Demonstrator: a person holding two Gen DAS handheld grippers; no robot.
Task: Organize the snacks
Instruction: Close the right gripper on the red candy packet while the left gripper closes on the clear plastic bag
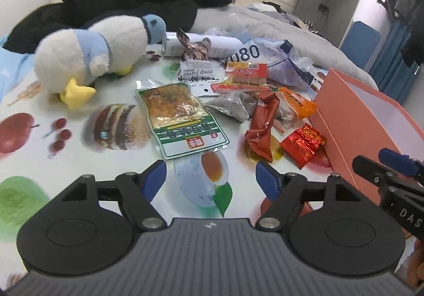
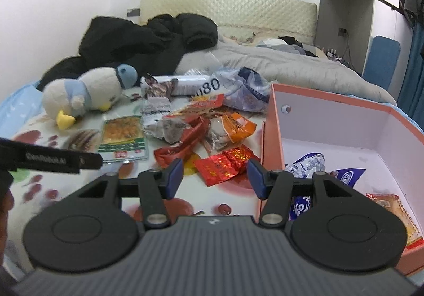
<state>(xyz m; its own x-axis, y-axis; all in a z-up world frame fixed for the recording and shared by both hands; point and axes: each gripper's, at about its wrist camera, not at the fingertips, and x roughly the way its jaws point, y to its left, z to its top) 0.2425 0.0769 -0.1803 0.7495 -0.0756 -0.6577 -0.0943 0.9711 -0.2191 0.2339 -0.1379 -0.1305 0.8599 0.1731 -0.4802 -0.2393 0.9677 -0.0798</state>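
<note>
While both grippers hover with fingers spread and empty, the left gripper (image 1: 211, 178) should descend flat over the green-bordered plastic snack pouch (image 1: 180, 118), the right gripper (image 2: 215, 176) over the crinkled red foil packet (image 2: 224, 165).

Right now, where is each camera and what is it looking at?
Left wrist: on the left tool, open, facing the green snack pack; the right tool shows at right.
Right wrist: on the right tool, open, facing the shiny red packet beside the pink box.
Both see the plush penguin.
</note>
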